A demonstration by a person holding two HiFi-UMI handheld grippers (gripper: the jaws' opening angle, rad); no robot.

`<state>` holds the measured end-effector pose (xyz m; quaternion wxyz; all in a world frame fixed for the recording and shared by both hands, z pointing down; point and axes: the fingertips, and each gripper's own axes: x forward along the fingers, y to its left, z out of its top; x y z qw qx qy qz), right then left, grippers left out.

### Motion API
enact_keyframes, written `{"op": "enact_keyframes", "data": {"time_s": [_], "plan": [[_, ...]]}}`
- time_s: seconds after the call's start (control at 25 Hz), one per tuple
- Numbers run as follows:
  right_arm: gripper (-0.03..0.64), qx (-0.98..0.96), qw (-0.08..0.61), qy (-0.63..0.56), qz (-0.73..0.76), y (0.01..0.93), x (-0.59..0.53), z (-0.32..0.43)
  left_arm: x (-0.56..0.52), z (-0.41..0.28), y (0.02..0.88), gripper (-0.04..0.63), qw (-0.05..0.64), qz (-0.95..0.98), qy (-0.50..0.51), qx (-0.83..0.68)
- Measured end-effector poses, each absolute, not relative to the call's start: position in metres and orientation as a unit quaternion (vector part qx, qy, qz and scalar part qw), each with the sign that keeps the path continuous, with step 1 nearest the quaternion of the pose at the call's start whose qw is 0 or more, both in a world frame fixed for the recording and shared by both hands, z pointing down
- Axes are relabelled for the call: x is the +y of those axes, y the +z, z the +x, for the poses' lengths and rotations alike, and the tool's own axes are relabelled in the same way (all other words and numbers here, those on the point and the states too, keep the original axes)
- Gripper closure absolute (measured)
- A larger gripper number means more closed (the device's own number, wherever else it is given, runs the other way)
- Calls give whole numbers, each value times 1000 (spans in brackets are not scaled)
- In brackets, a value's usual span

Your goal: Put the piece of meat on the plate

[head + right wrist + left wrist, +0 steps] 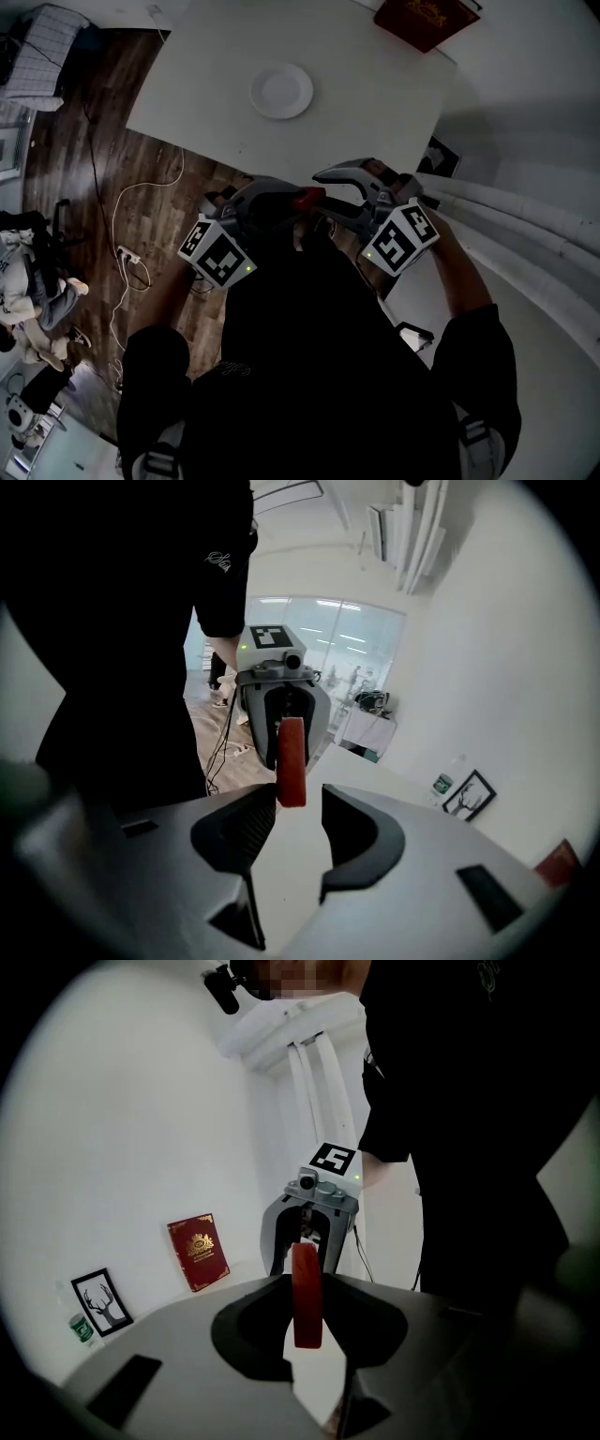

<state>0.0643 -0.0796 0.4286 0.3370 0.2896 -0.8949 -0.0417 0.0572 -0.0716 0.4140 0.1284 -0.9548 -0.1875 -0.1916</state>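
The piece of meat [307,198], a flat red slab seen edge-on, hangs in the air between the two grippers, in front of the person's chest and short of the near edge of the white worktop [375,103]. It is not on the plate [281,91], which lies well apart from it at about 12 o'clock in the head view, alone on the worktop.

The left gripper [305,1324] has the meat. In the left gripper view its fingers [251,1330] stand partly closed and clamp the lower end of the slab, which rises upright out of the gap toward 12 o'clock.

The right gripper [298,810] faces the left one from the other side. Its fingers [361,829] stand spread, with the far end of the meat between them. The slab lies against or just beside the ribbed pad at 9 o'clock, and a clear gap shows between it and the pad at 3 o'clock, so this gripper is released and does not grasp the meat.

A red book [422,19] lies at the worktop's far corner, at about 1 o'clock from the plate. A framed deer picture [103,1302] leans against the wall at 8 o'clock in the left gripper view.
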Motion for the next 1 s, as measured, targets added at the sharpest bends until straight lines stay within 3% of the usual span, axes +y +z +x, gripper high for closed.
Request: {"op": "enact_keyframes", "data": {"time_s": [0.12,0.36,1.0], "plan": [[499,-894,355,-80,262,434,-87,57,-82,56,417,508,144,-951,-198,-191],[511,-884,376,-106,256,441,-103,54,-99,54,424,506,176,-944,-209,-184],[523,-852,397,-67,336,456,-127,85,-153,59,445,433,95,-974,-200,-56]]}}
